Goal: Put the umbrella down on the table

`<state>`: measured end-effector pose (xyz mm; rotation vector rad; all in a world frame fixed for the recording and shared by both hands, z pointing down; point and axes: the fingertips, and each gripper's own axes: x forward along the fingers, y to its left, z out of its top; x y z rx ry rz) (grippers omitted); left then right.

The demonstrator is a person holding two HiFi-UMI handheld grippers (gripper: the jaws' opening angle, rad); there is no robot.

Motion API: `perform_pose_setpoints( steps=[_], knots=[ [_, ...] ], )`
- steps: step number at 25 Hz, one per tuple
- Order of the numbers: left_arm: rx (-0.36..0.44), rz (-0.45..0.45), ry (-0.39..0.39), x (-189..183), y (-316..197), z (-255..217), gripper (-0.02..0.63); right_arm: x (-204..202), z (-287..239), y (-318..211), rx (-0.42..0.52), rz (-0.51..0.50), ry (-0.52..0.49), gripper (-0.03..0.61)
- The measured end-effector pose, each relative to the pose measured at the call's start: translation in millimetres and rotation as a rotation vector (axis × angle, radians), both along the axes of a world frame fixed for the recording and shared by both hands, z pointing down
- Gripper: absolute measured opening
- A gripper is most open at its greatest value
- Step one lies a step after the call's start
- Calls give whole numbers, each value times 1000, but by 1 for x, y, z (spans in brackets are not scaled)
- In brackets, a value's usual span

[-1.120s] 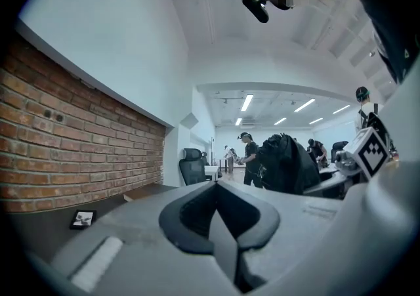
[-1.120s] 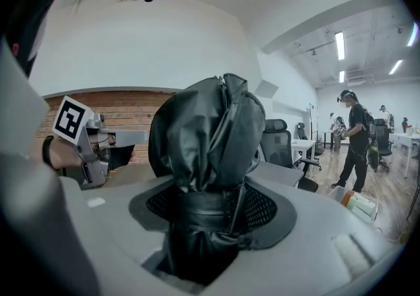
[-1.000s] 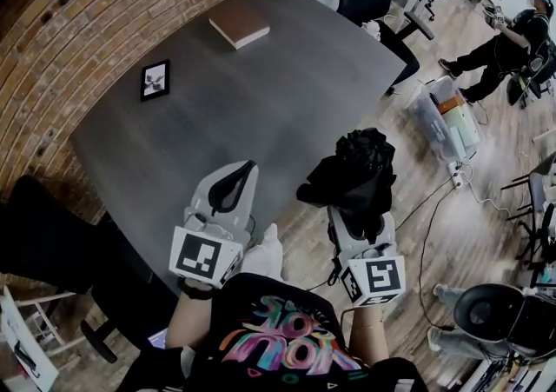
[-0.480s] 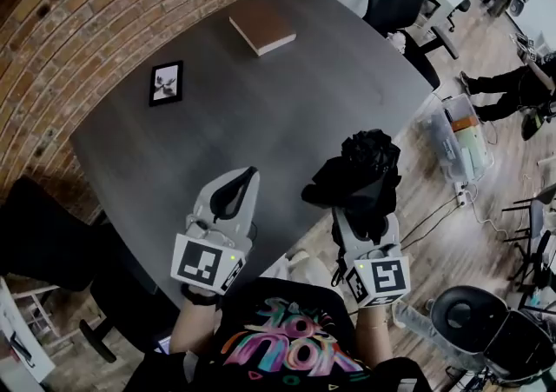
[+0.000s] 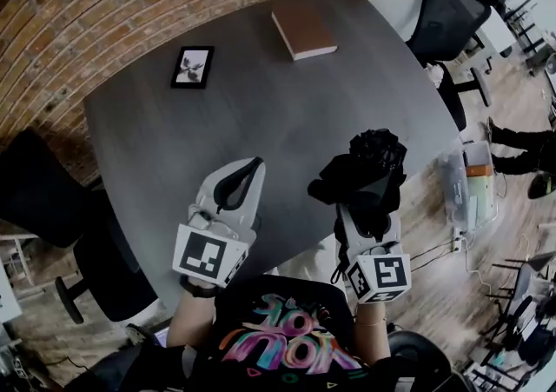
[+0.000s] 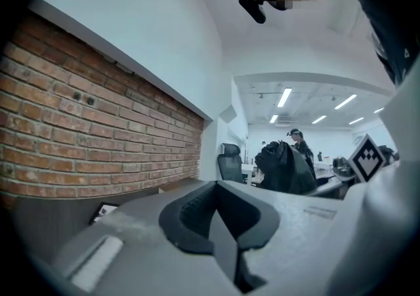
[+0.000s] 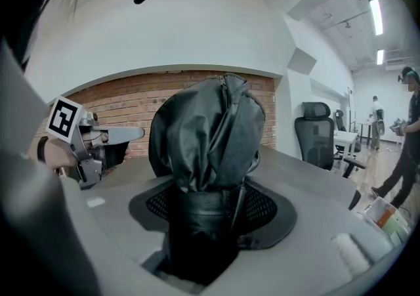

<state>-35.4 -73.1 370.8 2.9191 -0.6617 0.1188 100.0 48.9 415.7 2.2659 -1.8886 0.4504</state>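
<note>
**Umbrella clamped in right gripper, off the table**

The right gripper [image 5: 369, 208] is closed on the umbrella [image 7: 207, 137]. Its 2 jaws stand wide and press the folded black bundle from both sides. The bunched fabric rises out past the jaw tips, tilted forward. In the head view the umbrella hangs in the air over the table's [image 5: 287, 121] edge at 5 o'clock from the tabletop's middle, resting on nothing.

The left gripper [image 5: 248, 175] is closed and empty: its 2 jaws meet at the tips with nothing between them. It hovers over the table's near edge at 6 o'clock, beside the right gripper and apart from it. In the left gripper view the umbrella shows at 2 o'clock.

Farther out on the dark tabletop lie 2 things:
- a brown book [image 5: 303, 32], flat, at 1 o'clock near the far edge;
- a small black frame [image 5: 193, 67], flat, at 10 o'clock.

Both are well apart from the grippers.

A brick wall [image 5: 130, 8] runs along the table's far left side, from 9 to 12 o'clock. A black office chair [image 5: 452, 12] stands at 2 o'clock by the table's corner. A clear bin [image 5: 473, 182] sits on the wood floor at 3 o'clock.
</note>
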Motion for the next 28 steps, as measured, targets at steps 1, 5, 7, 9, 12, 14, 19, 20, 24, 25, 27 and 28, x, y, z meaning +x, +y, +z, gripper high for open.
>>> perform_pose_setpoints(
  steps=[1,5,7,9,12,14,19,20,24,25,27,28],
  knots=[
    [3,-34,-4,3,-6,0,2,7,1,-10,-2,-34,1,247],
    [15,-160,-26,19,-22,-1,2,33,1,-44,-3,-174,6,247],
    [24,-220,-32,29,-28,-5,2,47,1,-59,-4,-245,7,247],
    [39,-278,-43,38,-33,-10,2,61,-1,-75,2,-316,11,247],
    [58,-373,-51,51,-40,-19,2,78,-4,-98,9,-423,22,247],
    [70,-413,-55,59,-41,-24,2,86,-4,-105,6,-475,34,247],
    [69,-488,-77,74,-35,-29,2,101,-6,-115,-7,-574,35,247],
    [68,-507,-82,75,-34,-29,2,103,-6,-116,-8,-591,30,247],
    [64,-573,-102,66,-23,-27,2,102,-1,-120,-15,-650,14,247],
    [61,-583,-104,63,-21,-26,2,100,-1,-120,-18,-657,13,247],
    [62,-599,-108,55,-19,-26,2,98,0,-120,-20,-667,10,247],
    [64,-605,-108,51,-18,-27,2,96,0,-121,-21,-670,9,248]
  ],
)
